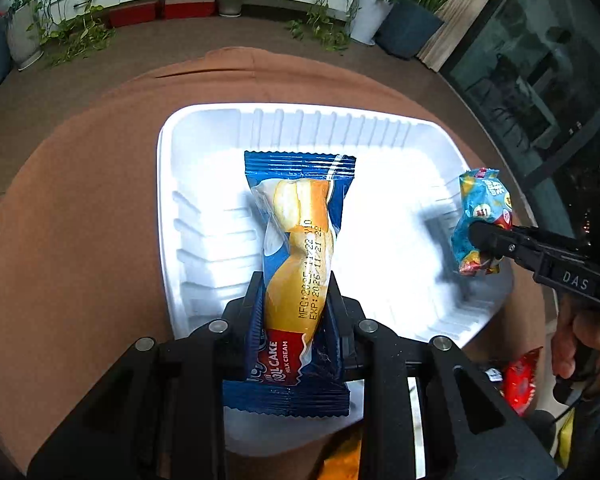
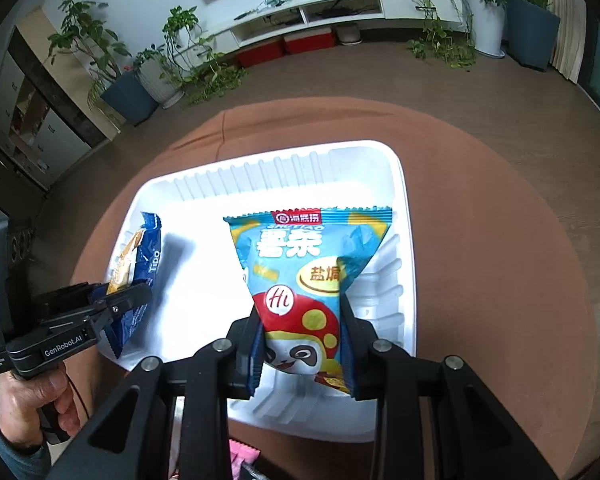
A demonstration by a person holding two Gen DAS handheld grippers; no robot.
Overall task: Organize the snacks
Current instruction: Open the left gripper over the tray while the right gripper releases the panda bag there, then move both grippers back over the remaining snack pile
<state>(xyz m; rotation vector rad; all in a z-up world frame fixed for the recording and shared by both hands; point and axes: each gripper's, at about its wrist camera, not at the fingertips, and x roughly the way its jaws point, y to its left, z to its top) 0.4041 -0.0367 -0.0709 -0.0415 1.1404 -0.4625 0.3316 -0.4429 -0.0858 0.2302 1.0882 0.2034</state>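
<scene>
Left wrist view
- Tray: the white tray (image 1: 204, 216) is sitting on the brown-covered worktop (image 1: 80, 220); no snack is lying on its floor where this view shows it.
- Left tool: the left tool (image 1: 296, 300) is standing nearly closed, its pads pinching the lower half of the roll cake packet (image 1: 300, 240), which is hanging over the left half of the tray.
- Right tool: the right tool (image 1: 484, 240) is entering from the right, clamped on the potato snack bag (image 1: 480, 216) above the tray's right rim.
- Leftovers: a red packet (image 1: 520, 380) and an orange packet (image 1: 340, 456) are lying outside the tray, near its front edge.

Right wrist view
- Right tool: the right tool (image 2: 302, 332) is gripping the potato snack bag (image 2: 300, 276) by its lower part, jaws narrowed, the bag hanging over the tray's right half.
- Left tool: the left tool (image 2: 120, 304) is holding the roll cake packet (image 2: 140, 264) over the tray's (image 2: 404, 248) left side.
- Leftovers: a pink packet (image 2: 242, 454) is showing at the bottom edge, outside the tray.

Progress
- Judgement: an early stage; two snacks are being carried over the tray but not released, and at least three packets are waiting outside.
</scene>
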